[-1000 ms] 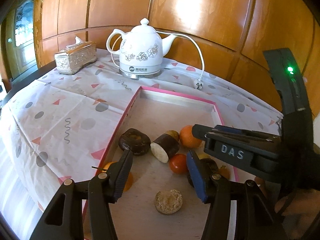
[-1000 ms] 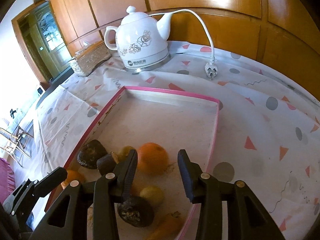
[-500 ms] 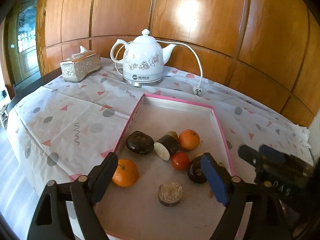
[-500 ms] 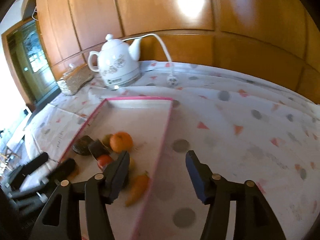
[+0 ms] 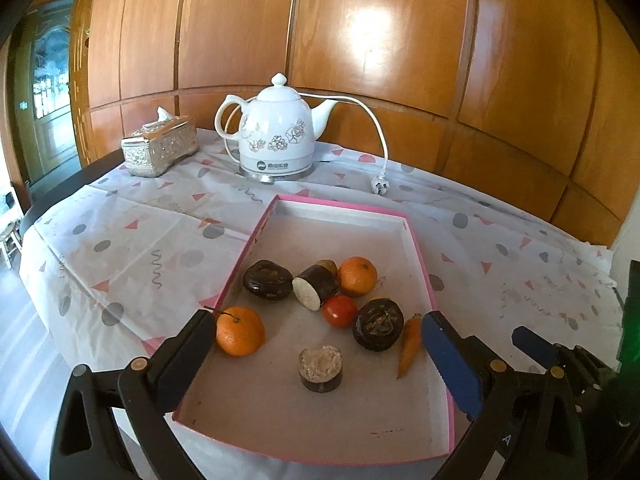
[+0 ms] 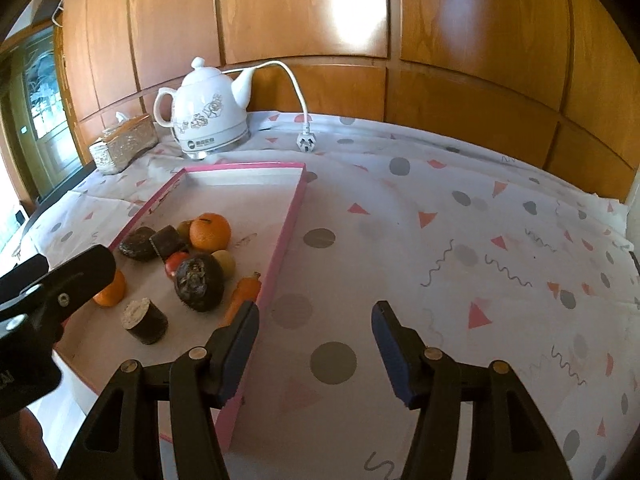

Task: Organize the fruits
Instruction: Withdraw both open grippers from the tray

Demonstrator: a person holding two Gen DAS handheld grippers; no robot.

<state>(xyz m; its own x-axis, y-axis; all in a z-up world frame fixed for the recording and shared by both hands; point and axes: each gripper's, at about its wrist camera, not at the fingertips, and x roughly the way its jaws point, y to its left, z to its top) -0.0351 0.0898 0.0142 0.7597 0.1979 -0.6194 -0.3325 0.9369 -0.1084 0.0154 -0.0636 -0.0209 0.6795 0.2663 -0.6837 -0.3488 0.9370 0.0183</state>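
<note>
Tissue box point(image 5: 160, 146): back left of counter point(image 5: 120, 248). Kettle point(image 5: 276, 140): beside it, plug point(image 5: 379, 187) lying loose on the cloth. Pink tray point(image 5: 416, 248): centre, holding two oranges point(image 5: 240, 331) point(image 5: 357, 276), tomato point(image 5: 339, 311), carrot point(image 5: 410, 345), several dark fruits and cut pieces. Left hand-held gripper point(image 5: 316, 354): wide, empty, over the tray's near end. Right hand-held gripper point(image 6: 316, 344): wide, empty, over bare cloth just right of the tray.

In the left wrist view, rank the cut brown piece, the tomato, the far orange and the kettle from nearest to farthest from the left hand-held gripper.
From the left hand-held gripper:
1. Cut brown piece, between its fingers, near end of the tray.
2. Tomato, tray middle.
3. Far orange, just beyond the tomato.
4. Kettle, by the wall behind the tray.
</note>
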